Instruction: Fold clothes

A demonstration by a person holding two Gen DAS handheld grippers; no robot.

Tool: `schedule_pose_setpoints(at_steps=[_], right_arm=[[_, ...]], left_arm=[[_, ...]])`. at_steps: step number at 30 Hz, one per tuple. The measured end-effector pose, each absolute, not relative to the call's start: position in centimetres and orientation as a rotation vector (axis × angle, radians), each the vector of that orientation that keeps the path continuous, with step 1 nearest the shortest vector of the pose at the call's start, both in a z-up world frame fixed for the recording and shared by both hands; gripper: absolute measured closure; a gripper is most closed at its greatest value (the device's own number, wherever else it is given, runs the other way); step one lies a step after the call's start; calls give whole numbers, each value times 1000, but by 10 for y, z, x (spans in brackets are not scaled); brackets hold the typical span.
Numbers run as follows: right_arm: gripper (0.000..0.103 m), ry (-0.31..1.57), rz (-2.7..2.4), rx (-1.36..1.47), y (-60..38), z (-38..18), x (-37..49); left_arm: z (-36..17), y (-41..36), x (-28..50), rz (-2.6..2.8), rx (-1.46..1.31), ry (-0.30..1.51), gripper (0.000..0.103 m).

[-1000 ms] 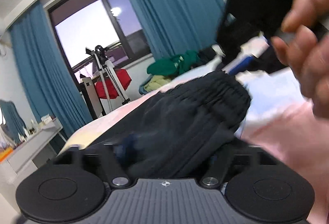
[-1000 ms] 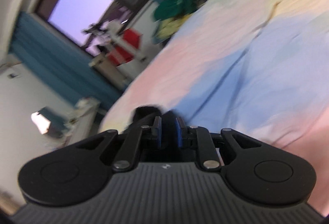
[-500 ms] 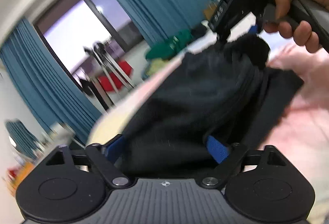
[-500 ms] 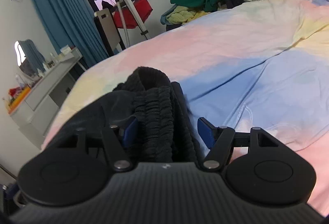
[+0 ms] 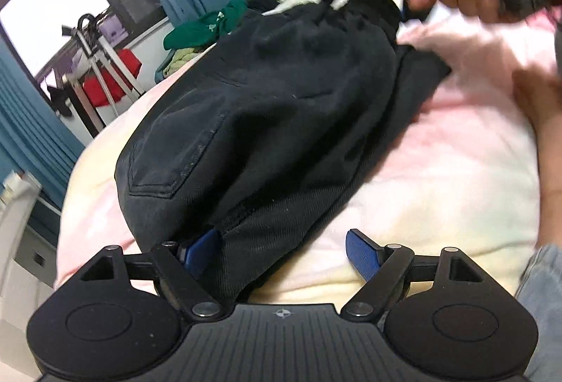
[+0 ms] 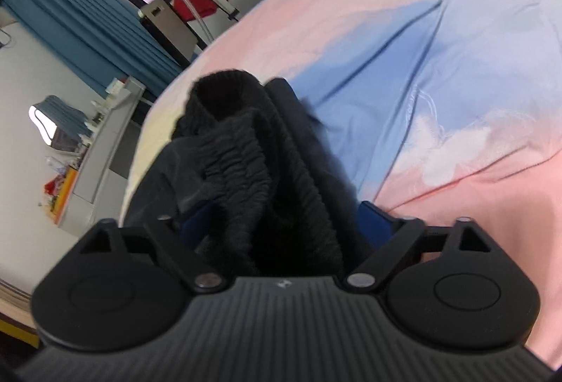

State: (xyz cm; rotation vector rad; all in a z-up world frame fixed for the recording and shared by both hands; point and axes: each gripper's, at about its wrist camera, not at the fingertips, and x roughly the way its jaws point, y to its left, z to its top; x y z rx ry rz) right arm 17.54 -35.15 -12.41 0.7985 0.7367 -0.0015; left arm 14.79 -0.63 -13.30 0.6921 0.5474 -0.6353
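Two gaping grippers, left gripper [image 5: 284,250] and right gripper [image 6: 284,224], around rumpled black trousers [image 5: 267,108]

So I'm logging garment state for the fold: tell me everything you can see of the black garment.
The black garment is dark woven cloth with a stitched pocket and a gathered elastic waistband. It lies bunched on the pastel bedspread. The left gripper stands open at its near edge; the waistband sits between the right gripper pads.

No legible text, labels or numbers anywhere.
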Motion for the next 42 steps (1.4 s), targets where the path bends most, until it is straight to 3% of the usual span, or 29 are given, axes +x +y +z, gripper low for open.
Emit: schedule_pose_setpoints(at_steps=[1, 6, 8, 12, 16, 19, 23, 27, 33, 42], right_arm=[[0, 755, -9, 827, -354, -130, 178], [0, 791, 43, 949, -361, -149, 189], [0, 754, 64, 904, -352, -137, 186], [0, 628, 223, 774, -326, -103, 169], [0, 644, 207, 753, -323, -103, 171], [5, 730, 110, 765, -329, -120, 176], [8, 778, 57, 747, -327, -127, 179], [16, 775, 39, 723, -321, -125, 176], [16, 763, 29, 720, -324, -124, 176], [16, 743, 36, 716, -325, -127, 173]], left_arm=[[-129, -6, 152, -639, 669, 555, 22], [-111, -5, 142, -649, 525, 602, 22], [-106, -7, 111, -647, 478, 618, 22], [-101, -2, 118, -642, 407, 639, 21], [-81, 20, 124, -688, 274, 646, 16], [-57, 49, 128, -720, 103, 624, 2], [-37, 87, 141, -709, -132, 603, 0], [-51, 105, 178, -574, -293, 715, 0], [-86, 110, 225, -449, -396, 873, 0], [-97, 111, 238, -529, -445, 935, 0]])
